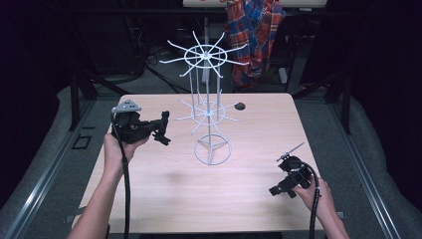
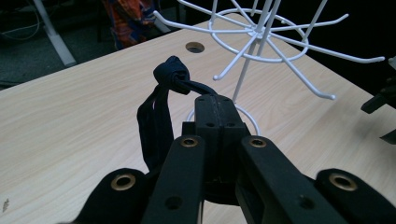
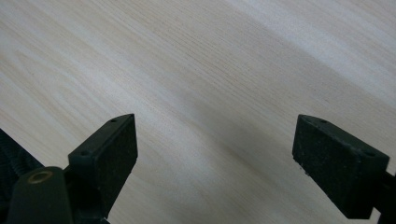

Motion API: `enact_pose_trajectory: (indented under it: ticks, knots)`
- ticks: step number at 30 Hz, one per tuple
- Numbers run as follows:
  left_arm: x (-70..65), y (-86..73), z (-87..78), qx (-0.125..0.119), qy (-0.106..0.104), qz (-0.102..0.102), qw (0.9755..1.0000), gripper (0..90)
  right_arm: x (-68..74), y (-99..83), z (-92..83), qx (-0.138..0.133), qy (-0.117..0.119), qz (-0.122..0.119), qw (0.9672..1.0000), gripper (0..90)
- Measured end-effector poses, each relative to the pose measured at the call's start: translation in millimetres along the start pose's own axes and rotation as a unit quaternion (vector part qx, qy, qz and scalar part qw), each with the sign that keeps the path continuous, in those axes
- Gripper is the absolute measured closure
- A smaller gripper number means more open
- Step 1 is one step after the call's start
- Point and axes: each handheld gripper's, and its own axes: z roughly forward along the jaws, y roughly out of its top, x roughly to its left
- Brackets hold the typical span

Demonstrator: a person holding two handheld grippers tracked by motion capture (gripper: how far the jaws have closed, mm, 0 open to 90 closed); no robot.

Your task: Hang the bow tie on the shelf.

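We see the left hand-held gripper (image 2: 215,109) clenched on a dark knotted band (image 2: 161,109) beside the white wire rack (image 1: 209,107); the right hand-held gripper (image 3: 215,154) hangs released over the tabletop (image 3: 210,70).

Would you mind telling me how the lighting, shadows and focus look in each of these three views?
High view: the table is brightly lit while the surroundings fall to near black; the white wire rack casts only faint shadows. Left gripper view: the dark band held by the left gripper is fairly sharp, the nearest black parts slightly soft. Right gripper view: even light on the wood grain, a soft shadow band between the open right gripper.
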Motion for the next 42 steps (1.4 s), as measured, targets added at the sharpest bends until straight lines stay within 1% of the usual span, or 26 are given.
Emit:
enact_pose_trajectory:
  ticks: [4,5,8,9,10,11,12,13,14,15,16,17,20,21,22,23,25,26,27,29,30,31,35,36,37,42]
  knots:
    - [-2.4,2.7,0.0,-0.002,-0.002,0.005,1.0,90.0,0.0,0.0,0.1,0.0,0.0,0.001,1.0,13.7]
    - [-3.4,3.9,0.5,-0.005,-0.004,0.006,1.0,90.0,0.5,-0.1,0.1,0.001,0.001,0.004,1.0,13.7]
    - [-4.3,5.2,0.7,-0.006,-0.005,0.008,0.9999,90.0,0.0,0.0,0.1,0.0,0.0,0.001,1.0,13.7]
    - [-5.0,6.0,0.7,-0.006,-0.006,0.009,0.9999,90.0,1.2,-0.9,1.5,-0.011,-0.001,0.011,0.9999,13.7]
    - [-5.6,6.4,1.0,-0.007,-0.007,0.01,0.9999,90.0,-0.2,0.0,0.0,0.001,0.0,0.0,1.0,13.7]
    - [-6.3,6.9,1.1,-0.008,-0.006,0.012,0.9999,90.0,-0.2,0.0,0.0,0.001,0.0,0.0,1.0,13.7]
    - [-7.0,7.4,1.4,-0.008,-0.007,0.013,0.9999,90.0,-0.4,0.1,-0.1,0.002,0.0,-0.001,1.0,13.7]
    - [-7.6,7.9,1.7,-0.007,-0.008,0.014,0.9998,90.0,1.3,-0.9,1.6,-0.011,0.0,0.011,0.9999,13.7]
    - [-8.9,8.8,2.6,-0.007,-0.009,0.015,0.9998,90.0,1.4,-0.9,1.6,-0.011,-0.001,0.011,0.9999,13.7]
    - [-9.3,9.2,3.3,-0.006,-0.011,0.017,0.9998,90.0,0.4,-0.4,0.7,-0.004,0.001,0.004,1.0,13.7]
    - [-9.3,9.2,3.3,-0.006,-0.011,0.017,0.9998,90.0,0.4,-0.4,0.7,-0.004,0.001,0.004,1.0,13.7]
    - [-10.2,10.0,4.9,-0.004,-0.012,0.019,0.9997,90.0,1.0,-0.8,1.1,-0.007,0.002,0.01,0.9999,13.7]
    - [-11.2,10.4,7.3,-0.004,-0.013,0.02,0.9997,90.0,1.1,-0.9,1.2,-0.007,0.003,0.012,0.9999,13.7]
    - [-11.8,10.7,8.3,-0.002,-0.014,0.021,0.9997,90.0,0.7,-0.5,0.5,-0.002,0.003,0.008,1.0,13.7]
    - [-12.4,11.0,9.6,-0.002,-0.014,0.022,0.9997,90.0,1.3,-1.0,1.5,-0.011,0.0,0.01,0.9999,13.7]
    - [-13.0,11.8,11.6,0.001,-0.015,0.024,0.9996,90.0,1.4,-1.0,1.5,-0.011,-0.001,0.01,0.9999,13.7]
    - [-13.2,12.2,12.4,0.002,-0.015,0.026,0.9995,90.0,0.8,-0.8,1.2,-0.008,0.002,0.008,0.9999,13.7]
    - [-13.6,12.7,13.4,0.002,-0.016,0.026,0.9995,90.0,0.4,0.0,0.1,0.001,0.003,0.006,1.0,13.7]
    - [-14.1,13.6,15.1,0.001,-0.017,0.028,0.9995,90.0,1.8,-0.8,1.9,-0.012,0.004,0.016,0.9998,13.7]
    - [-15.0,14.6,16.5,0.001,-0.017,0.029,0.9994,90.0,0.1,0.9,-0.5,0.007,0.0,0.0,1.0,13.6]
    - [-15.0,14.6,16.5,0.001,-0.017,0.029,0.9994,90.0,0.1,0.9,-0.5,0.007,0.0,0.0,1.0,13.6]
    - [-15.7,15.0,18.0,0.0,-0.017,0.03,0.9994,90.0,0.5,0.5,0.2,0.002,0.001,0.004,1.0,13.7]
    - [-18.0,16.0,23.2,0.004,-0.02,0.033,0.9993,90.0,0.3,0.3,0.5,0.001,0.003,0.006,1.0,13.7]
    - [-18.4,16.2,24.9,0.008,-0.021,0.036,0.9991,90.0,1.5,-0.7,2.0,-0.011,0.004,0.016,0.9998,13.7]
    - [-18.7,16.3,26.5,0.009,-0.021,0.036,0.9991,90.0,1.7,-0.9,2.1,-0.013,0.004,0.017,0.9998,13.7]
    - [-20.8,16.4,32.9,0.013,-0.024,0.039,0.9989,90.0,1.5,-0.9,2.1,-0.012,0.004,0.017,0.9998,13.7]
